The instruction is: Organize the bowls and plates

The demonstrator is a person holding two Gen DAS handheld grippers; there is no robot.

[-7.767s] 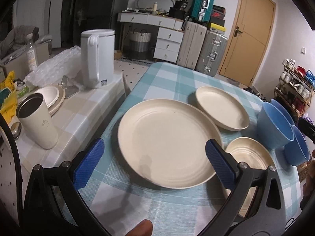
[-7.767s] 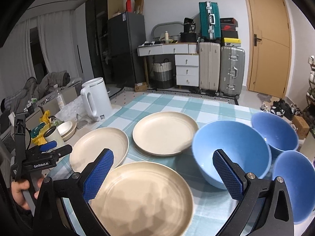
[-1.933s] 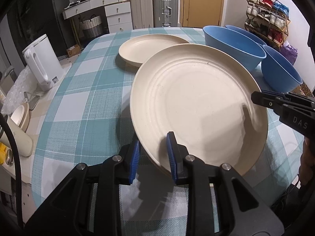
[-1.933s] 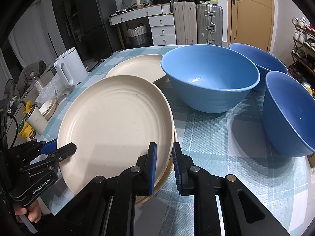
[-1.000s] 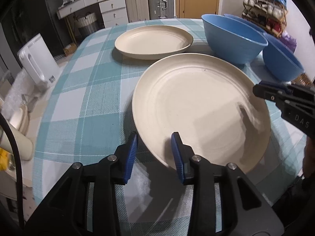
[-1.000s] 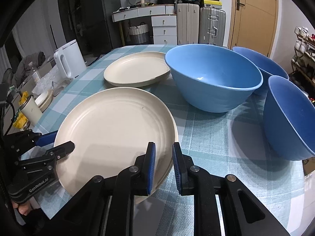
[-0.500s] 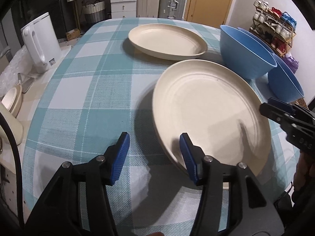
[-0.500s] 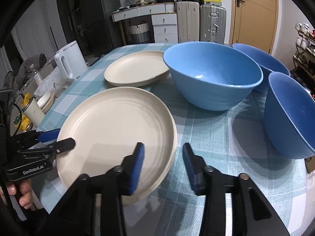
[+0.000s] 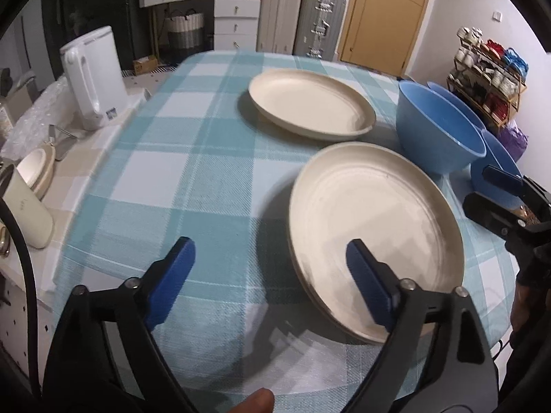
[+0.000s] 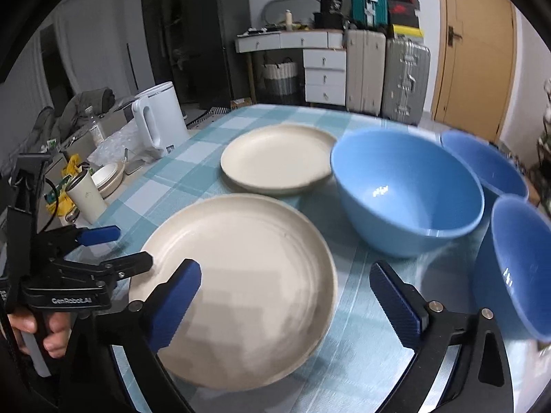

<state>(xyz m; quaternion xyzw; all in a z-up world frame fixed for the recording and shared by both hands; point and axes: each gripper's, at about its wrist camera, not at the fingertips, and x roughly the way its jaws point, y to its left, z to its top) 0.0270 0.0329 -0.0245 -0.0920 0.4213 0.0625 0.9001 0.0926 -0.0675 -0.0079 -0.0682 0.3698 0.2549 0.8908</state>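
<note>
Near cream plate (image 9: 375, 227) lies flat on the checked tablecloth (image 9: 193, 179), stacked on another plate whose darker rim shows beneath its near edge. Second cream plate (image 9: 310, 106) sits at 12 o'clock from it, apart. Large blue bowl (image 10: 406, 189) stands at 2 o'clock in the right wrist view, two smaller blue bowls (image 10: 516, 261) beyond and beside it.

Left gripper (image 9: 272, 275): jaws have just been opening, now spread wide; right pad over the plate's near rim, not pressing.

Right gripper (image 10: 286, 306): jaws likewise just opened, spread, nothing pinched; plate edge lies between them.

White kettle (image 9: 94, 75) at 10 o'clock, on the side table.
</note>
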